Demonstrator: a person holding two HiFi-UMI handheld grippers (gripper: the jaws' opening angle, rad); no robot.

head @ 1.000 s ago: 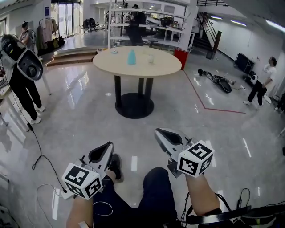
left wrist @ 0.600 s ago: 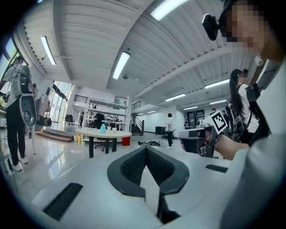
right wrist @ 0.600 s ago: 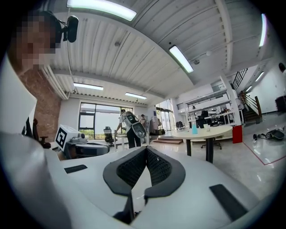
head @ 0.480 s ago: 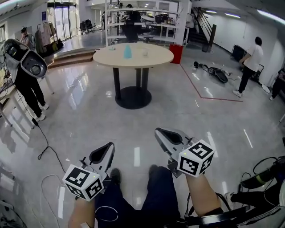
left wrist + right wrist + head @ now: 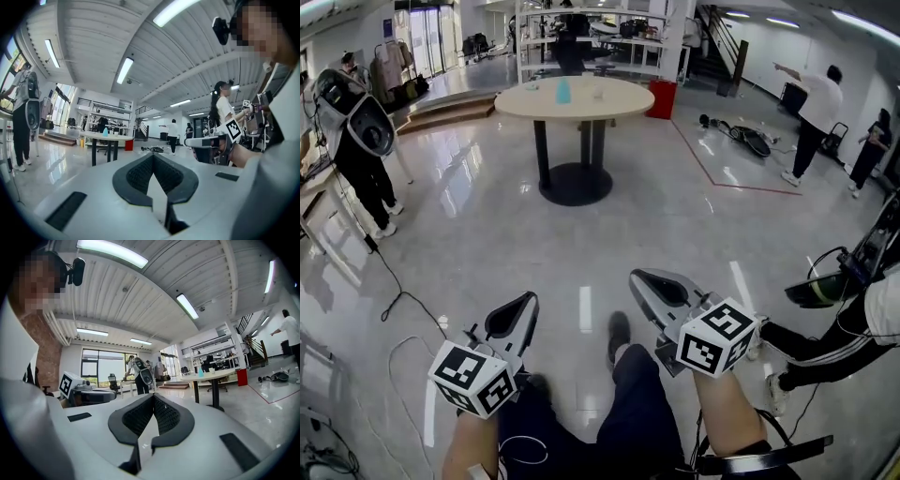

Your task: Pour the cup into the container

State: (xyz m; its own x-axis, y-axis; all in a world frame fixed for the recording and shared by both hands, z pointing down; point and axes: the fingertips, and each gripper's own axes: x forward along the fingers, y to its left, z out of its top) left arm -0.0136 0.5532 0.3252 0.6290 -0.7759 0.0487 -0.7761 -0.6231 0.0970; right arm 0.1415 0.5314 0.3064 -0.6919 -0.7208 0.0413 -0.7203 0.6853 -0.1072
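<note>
A round beige table (image 5: 609, 101) stands far ahead across the shiny floor. On it are a light blue container (image 5: 563, 91) and a small clear cup (image 5: 598, 93). My left gripper (image 5: 526, 303) and right gripper (image 5: 641, 279) are held low in front of my legs, level, pointing toward the table and far from it. Both are shut with nothing between the jaws. The left gripper view shows its tips (image 5: 153, 157) closed and the table (image 5: 96, 137) small at left. In the right gripper view the tips (image 5: 153, 397) are closed and the table (image 5: 216, 376) sits at right.
A person with a backpack device (image 5: 356, 127) stands at the left. Cables (image 5: 394, 295) trail over the floor there. A person in black and white (image 5: 848, 323) is low at the right edge, with others (image 5: 811, 112) farther back. A red bin (image 5: 661, 98) and shelving stand behind the table.
The table looks smaller and farther off than before. A person has come into view at the right edge. Both grippers stay shut and side by side.
</note>
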